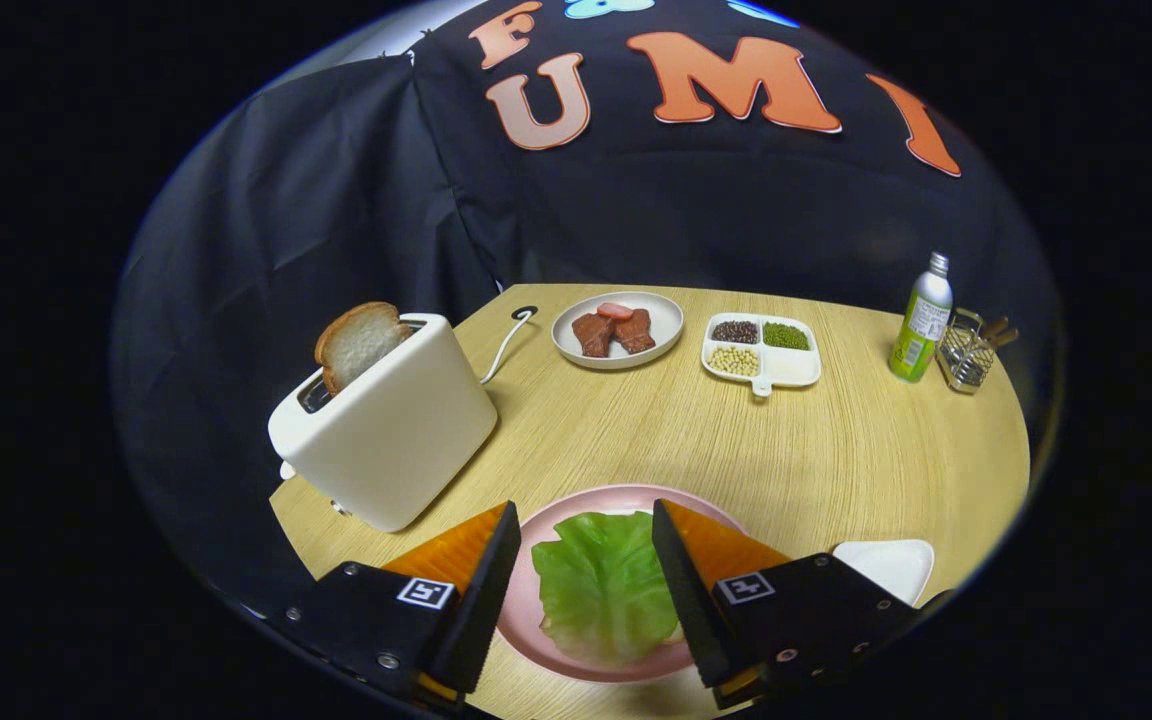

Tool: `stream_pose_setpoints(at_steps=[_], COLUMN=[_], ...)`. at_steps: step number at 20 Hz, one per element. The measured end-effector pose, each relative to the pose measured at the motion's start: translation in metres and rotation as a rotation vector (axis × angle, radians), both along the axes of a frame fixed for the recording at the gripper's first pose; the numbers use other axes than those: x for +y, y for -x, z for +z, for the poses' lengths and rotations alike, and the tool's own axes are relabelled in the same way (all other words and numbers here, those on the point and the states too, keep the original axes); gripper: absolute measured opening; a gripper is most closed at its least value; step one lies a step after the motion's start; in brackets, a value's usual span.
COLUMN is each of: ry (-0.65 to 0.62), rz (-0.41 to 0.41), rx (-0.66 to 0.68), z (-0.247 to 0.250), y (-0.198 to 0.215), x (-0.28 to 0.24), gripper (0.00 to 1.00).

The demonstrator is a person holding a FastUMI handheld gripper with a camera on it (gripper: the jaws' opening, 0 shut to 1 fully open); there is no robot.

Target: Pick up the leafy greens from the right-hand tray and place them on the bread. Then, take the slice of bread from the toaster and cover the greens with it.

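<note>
Toaster point(386, 425) stands at left on the wooden surface point(836, 460), one bread slice point(358, 342) upright in its slot. Tool point(586, 545) hovers above the pink plate point(536, 560), angled down at it, fingers spread wide and gripping nothing; the leafy greens point(601, 580) lie flat on the plate between them. White tray point(891, 565) sits just right of the tool. Beyond: meat plate point(618, 330), divided dish point(761, 350), bottle point(921, 320).

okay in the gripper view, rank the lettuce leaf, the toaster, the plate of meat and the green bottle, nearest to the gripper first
1. Lettuce leaf: between the open fingers of the gripper, on the pink plate.
2. Toaster: ahead, left.
3. Plate of meat: beyond, across the table.
4. Green bottle: far right.
</note>
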State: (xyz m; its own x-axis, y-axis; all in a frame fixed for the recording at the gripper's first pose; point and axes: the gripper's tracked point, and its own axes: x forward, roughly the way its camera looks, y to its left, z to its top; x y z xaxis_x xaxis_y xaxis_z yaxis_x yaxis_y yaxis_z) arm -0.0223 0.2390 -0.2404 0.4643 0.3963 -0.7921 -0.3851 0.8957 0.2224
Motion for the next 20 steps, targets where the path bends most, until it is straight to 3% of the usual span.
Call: stream_pose_setpoints(at_steps=[8,20], ry=[-0.064,-0.055], rz=[0.024,0.161], rx=[0.002,-0.024], z=[0.049,0.087], y=[-0.028,-0.064], x=[0.044,0.138], gripper=[0.87,0.87])
